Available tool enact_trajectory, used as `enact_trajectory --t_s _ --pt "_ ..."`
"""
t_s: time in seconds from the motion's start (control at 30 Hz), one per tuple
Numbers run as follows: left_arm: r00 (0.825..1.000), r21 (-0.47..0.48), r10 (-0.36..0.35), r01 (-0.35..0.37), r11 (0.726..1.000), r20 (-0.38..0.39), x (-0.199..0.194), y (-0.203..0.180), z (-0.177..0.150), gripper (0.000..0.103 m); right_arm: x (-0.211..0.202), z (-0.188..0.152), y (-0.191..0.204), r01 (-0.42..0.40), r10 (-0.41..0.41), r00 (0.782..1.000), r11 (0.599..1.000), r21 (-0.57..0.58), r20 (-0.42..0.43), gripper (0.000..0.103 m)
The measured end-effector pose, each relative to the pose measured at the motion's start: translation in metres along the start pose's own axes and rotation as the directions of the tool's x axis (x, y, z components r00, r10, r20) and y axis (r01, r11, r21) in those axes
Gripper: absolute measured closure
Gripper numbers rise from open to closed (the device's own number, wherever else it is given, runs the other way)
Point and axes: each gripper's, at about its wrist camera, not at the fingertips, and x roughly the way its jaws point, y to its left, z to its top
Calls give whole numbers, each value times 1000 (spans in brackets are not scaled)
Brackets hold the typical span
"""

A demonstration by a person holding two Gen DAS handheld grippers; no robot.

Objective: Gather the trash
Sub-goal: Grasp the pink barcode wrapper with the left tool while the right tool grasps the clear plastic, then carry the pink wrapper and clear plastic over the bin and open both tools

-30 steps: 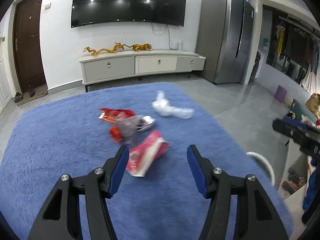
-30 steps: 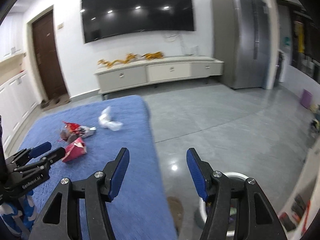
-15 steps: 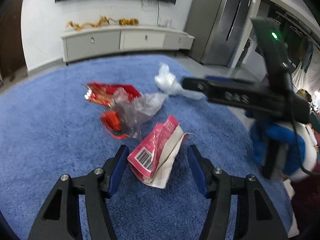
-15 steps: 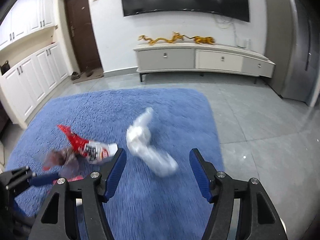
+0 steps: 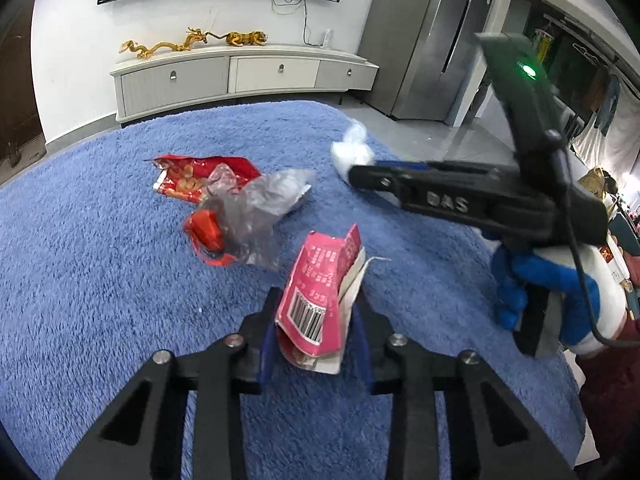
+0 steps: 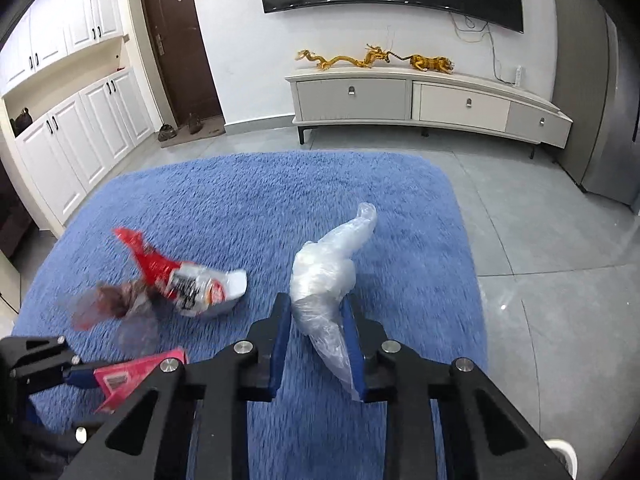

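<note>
My left gripper (image 5: pixel 316 326) is shut on a pink wrapper (image 5: pixel 320 292) with a barcode, low over the blue rug (image 5: pixel 100 272). My right gripper (image 6: pixel 316 328) is shut on a crumpled white plastic bag (image 6: pixel 328 272). The right gripper also shows in the left wrist view (image 5: pixel 440 184) at the right, with the white bag (image 5: pixel 352 148) at its tip. The left gripper (image 6: pixel 68 368) and the pink wrapper (image 6: pixel 132 376) show at the lower left of the right wrist view. A red snack bag (image 5: pixel 192 176) and a clear wrapper with a red piece (image 5: pixel 240 216) lie on the rug.
A white TV cabinet (image 6: pixel 420 100) stands against the far wall under a TV. Grey tile floor (image 6: pixel 540 220) lies right of the rug. A steel fridge (image 5: pixel 424 36) is at the back right. A white round rim (image 6: pixel 564 452) shows at the lower right corner.
Both grippers have come down to the rug and closed: the left on the pink wrapper, the right on the white plastic bag. They were open half a second ago.
</note>
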Motion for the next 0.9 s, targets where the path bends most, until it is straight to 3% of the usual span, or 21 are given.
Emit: enact_trajectory --t_s 0.4,0.57,0.9 --pt "997 -41 37 -35 999 66 -58 -17 -31 79 -101 -79 20 -25 19 998 995 98 66 80" --pt "994 -37 49 -46 998 96 -95 -30 -50 79 -139 -109 31 -3 -9 996 992 129 90 80" --pt "985 -52 79 -72 996 154 -147 -43 -59 79 -200 -142 39 17 -42 986 988 155 161 80"
